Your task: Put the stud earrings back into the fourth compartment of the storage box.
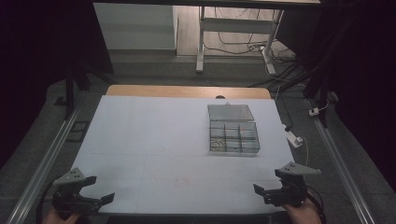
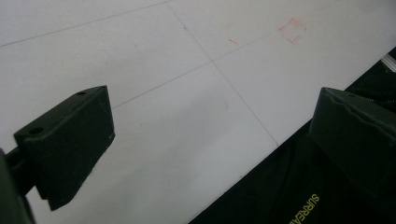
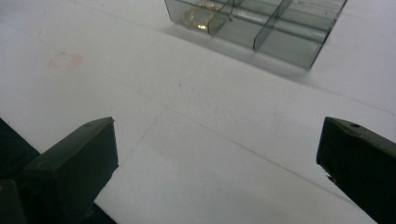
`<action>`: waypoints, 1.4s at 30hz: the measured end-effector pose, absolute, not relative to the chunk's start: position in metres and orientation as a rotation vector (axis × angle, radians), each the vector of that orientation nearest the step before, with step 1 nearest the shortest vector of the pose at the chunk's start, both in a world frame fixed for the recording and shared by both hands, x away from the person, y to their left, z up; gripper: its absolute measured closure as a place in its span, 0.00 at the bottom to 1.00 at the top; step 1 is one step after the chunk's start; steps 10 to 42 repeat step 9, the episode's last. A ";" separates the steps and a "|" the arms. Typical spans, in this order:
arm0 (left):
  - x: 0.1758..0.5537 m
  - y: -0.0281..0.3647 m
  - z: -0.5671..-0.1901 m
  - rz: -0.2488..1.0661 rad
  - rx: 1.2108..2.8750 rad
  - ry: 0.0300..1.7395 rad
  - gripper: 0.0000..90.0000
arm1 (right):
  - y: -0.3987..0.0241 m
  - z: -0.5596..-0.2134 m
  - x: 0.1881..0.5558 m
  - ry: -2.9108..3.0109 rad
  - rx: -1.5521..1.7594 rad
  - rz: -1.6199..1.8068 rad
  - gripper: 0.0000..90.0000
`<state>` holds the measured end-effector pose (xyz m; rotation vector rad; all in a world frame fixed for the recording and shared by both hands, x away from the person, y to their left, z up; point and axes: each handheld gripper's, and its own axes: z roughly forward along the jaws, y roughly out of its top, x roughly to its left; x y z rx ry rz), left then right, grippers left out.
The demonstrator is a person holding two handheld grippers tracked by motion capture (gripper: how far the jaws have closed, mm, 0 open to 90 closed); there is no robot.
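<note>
Here the white worktop (image 1: 154, 140) spreads wide, faint grid lines crossing it and a pale red square mark (image 1: 182, 181) near its front edge. On its right half, toward the far side, sits a clear compartment box (image 1: 233, 136) with its lid (image 1: 230, 112) folded back flat behind it. Dividers split the box into small cells; in the right gripper view a small gold-coloured item (image 3: 200, 18) lies in one cell at the box's near-left corner, though what it is cannot be told. The other cells within sight look bare. At the front left corner the left hand-held gripper (image 1: 100, 189) hangs with its jaws spread wide, gripping nothing. At the front right corner the right hand-held gripper (image 1: 267, 181) is likewise spread wide and empty, well apart from the box.
</note>
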<state>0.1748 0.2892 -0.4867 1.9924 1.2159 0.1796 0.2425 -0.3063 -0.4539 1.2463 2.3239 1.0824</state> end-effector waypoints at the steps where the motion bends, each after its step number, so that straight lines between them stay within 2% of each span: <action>1: 0.175 0.289 -0.487 0.180 1.993 1.215 0.00 | -0.307 -0.453 0.241 2.323 1.251 1.075 0.00; 42: 0.176 0.289 -0.486 0.178 1.991 1.216 0.00 | -0.315 -0.453 0.235 2.307 1.298 1.078 0.00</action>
